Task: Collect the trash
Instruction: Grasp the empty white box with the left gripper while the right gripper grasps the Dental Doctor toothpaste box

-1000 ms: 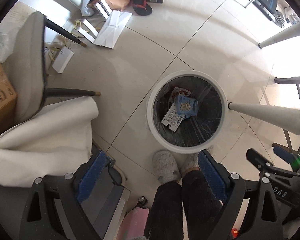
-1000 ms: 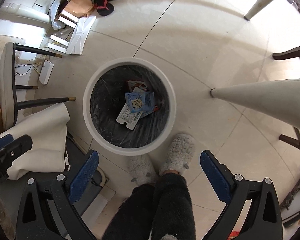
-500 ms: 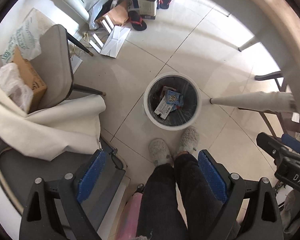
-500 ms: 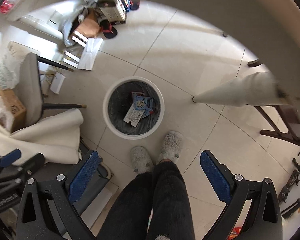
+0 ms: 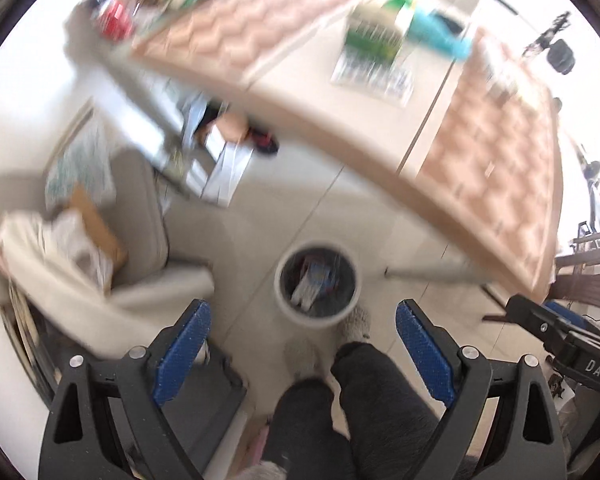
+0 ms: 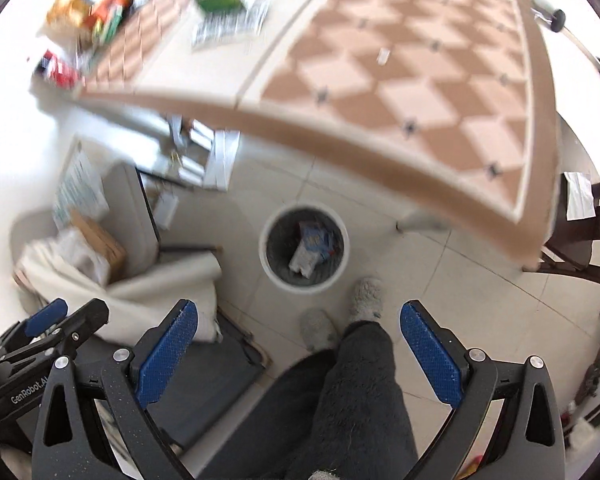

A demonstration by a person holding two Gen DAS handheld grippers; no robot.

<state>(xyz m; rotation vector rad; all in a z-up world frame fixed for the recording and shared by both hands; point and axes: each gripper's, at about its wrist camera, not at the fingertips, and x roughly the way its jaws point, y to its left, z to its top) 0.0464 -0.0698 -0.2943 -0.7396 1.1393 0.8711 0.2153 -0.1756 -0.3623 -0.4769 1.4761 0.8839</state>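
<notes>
A white round trash bin (image 5: pixel 281 300) with a black liner stands on the tiled floor below the table edge; it also shows in the right wrist view (image 6: pixel 265 258). Wrappers and a blue packet (image 6: pixel 314 236) lie inside it. My left gripper (image 5: pixel 302 312) is open and empty, high above the bin. My right gripper (image 6: pixel 300 318) is open and empty, also high above it. On the checkered table (image 6: pixel 400 80) lie a green and white packet (image 6: pixel 228 4) and a teal item (image 5: pixel 440 30), both blurred.
The person's legs and grey slippers (image 6: pixel 366 294) stand just in front of the bin. A grey chair (image 5: pixel 140 200) with a cardboard box and white cloth is at the left. Papers and shoes litter the floor under the table. A dark wooden chair (image 6: pixel 592 232) is at the right.
Both grippers have risen well above the bin, so it looks smaller and the tabletop with its items has come into view. Both stay open and empty.
</notes>
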